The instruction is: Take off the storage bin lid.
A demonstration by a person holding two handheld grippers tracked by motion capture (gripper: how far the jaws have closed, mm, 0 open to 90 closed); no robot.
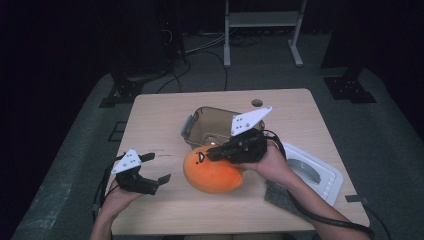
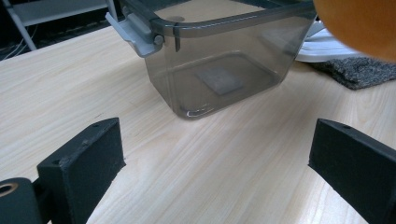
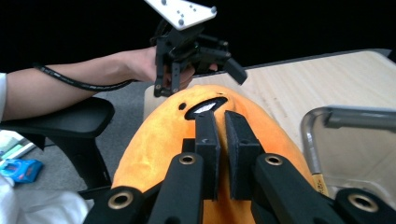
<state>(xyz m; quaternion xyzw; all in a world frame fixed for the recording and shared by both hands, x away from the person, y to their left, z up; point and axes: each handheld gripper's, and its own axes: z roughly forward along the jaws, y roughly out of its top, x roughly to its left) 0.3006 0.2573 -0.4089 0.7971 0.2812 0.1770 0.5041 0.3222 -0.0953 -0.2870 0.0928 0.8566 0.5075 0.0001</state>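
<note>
— Orange plush: where does it sit?

— The orange plush toy (image 1: 212,172) lies mid-counter, at 6 o'clock from the smoky plastic tub (image 1: 212,125), touching its near wall. The left gripper (image 1: 152,170) rests at 9 o'clock of the toy, jaws spread wide on nothing.

— What crowds it?

— The right gripper (image 1: 212,152) lies on top of it, jaws nearly pressed together, pinching the plush. At 3 o'clock lie a grey cloth (image 1: 280,192) and a white lid (image 1: 312,172) by the counter (image 1: 160,115) edge.

— Open room?

— Bare wood at 9 to 12 o'clock, left of the tub.
</note>
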